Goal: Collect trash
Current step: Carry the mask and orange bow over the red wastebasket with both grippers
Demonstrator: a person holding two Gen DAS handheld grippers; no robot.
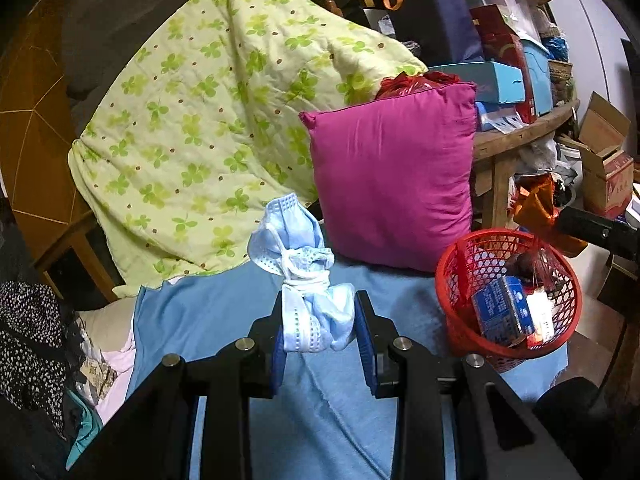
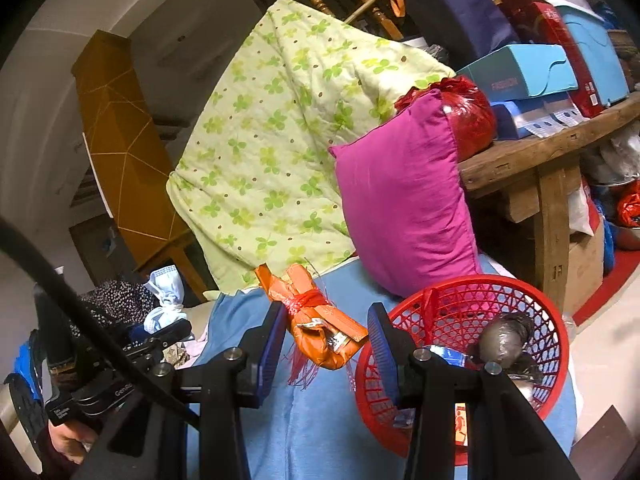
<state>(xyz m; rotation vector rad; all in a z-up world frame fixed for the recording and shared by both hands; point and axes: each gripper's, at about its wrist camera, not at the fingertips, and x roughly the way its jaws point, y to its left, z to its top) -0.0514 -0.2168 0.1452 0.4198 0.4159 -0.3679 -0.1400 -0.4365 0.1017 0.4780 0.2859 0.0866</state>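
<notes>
Bundled face masks clamped between left jaws; orange wrapper against right jaws' left pad.

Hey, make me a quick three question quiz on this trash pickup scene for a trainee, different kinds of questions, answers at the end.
1. True or false: the left gripper is empty.
2. What does the right gripper hold? A) magenta pillow B) orange wrapper bundle C) blue box
3. Fill in: the red mesh basket sits on the blue ____.

Key:
1. False; it is closed on the tied blue face masks.
2. B, the orange wrapper bundle.
3. Sheet, the blue sheet, beside the magenta pillow.
</notes>
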